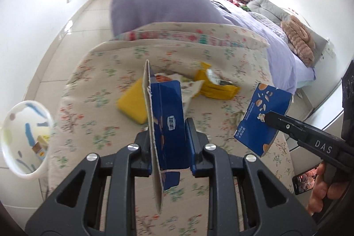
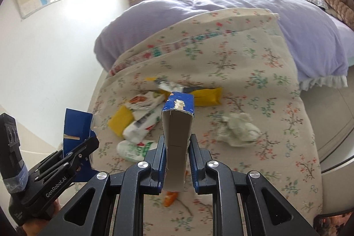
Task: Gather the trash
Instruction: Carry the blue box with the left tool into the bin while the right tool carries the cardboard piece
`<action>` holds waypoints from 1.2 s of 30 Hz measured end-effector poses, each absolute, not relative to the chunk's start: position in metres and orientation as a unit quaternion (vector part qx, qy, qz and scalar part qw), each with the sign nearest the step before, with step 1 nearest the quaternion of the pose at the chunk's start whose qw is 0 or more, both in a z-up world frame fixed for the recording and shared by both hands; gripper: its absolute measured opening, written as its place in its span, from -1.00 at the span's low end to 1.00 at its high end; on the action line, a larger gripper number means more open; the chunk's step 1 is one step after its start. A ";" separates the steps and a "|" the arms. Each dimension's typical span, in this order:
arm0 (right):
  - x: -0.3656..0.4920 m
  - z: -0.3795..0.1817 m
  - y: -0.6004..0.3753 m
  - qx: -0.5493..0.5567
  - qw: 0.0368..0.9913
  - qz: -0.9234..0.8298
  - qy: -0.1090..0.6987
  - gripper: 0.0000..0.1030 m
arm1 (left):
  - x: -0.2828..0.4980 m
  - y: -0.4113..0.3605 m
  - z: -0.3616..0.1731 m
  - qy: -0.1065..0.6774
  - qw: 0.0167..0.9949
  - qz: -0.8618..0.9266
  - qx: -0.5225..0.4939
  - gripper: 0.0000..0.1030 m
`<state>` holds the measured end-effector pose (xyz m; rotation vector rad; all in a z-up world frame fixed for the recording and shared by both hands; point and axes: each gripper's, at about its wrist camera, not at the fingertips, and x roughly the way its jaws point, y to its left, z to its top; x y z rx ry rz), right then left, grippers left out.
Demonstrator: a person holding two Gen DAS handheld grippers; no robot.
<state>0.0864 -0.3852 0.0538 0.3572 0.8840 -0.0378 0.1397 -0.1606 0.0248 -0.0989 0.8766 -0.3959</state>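
Trash comes first and nearest: the left tongs (image 1: 168, 136) pinch a torn blue carton piece (image 1: 164, 116) edge-on, and the right tongs (image 2: 176, 154) are pressed onto a second blue carton piece (image 2: 177, 129) standing upright between the pads. Both pieces look like thin card, light and fairly stiff, likely to bend or slip if gripped at a torn edge, so a hold across a flat panel near a fold seems safest. Beyond the tongs, toward 12 o'clock on the floral quilt (image 2: 254, 85), the remaining litter lies close together: a yellow packet (image 2: 208, 97), a second yellow wrapper (image 2: 120, 119), white printed wrappers (image 2: 143, 123) overlapping it, and a crumpled tissue (image 2: 237, 128) apart at 2 o'clock. An orange scrap (image 2: 170, 198) shows just under the right tongs. Wrappers and tissue should be soft, near weightless and slippery, best pinched at a raised crease. At 9 o'clock in the left view a white bin (image 1: 24, 138) stands on the floor beside the quilt's edge, already holding some litter. The quilt gives soft, yielding ground, with open room above; its edge drops off at 9 and 3 o'clock. A phone (image 1: 305, 180) lies at 4 o'clock. Farthest back spreads the lavender duvet (image 2: 221, 3) of the bed.
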 end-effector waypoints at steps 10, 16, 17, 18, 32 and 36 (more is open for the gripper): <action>0.108 0.051 -0.314 0.150 0.889 0.024 0.432 -0.62 | 0.142 -0.096 0.029 0.418 0.894 -0.152 -0.062 -0.49; 0.120 0.047 -0.277 0.141 0.886 0.047 0.439 -0.62 | 0.145 -0.057 0.027 0.421 0.895 -0.126 -0.076 -0.49; 0.121 0.046 -0.272 0.139 0.886 0.050 0.440 -0.62 | 0.146 -0.050 0.027 0.422 0.895 -0.121 -0.079 -0.48; 0.123 0.044 -0.266 0.138 0.885 0.054 0.442 -0.62 | 0.147 -0.041 0.026 0.422 0.896 -0.114 -0.081 -0.48; 0.151 0.028 -0.186 0.134 0.870 0.125 0.458 -0.62 | 0.161 0.052 -0.004 0.447 0.884 -0.032 -0.130 -0.41; 0.160 0.019 -0.163 0.145 0.862 0.150 0.463 -0.62 | 0.169 0.071 -0.018 0.460 0.875 -0.017 -0.150 -0.33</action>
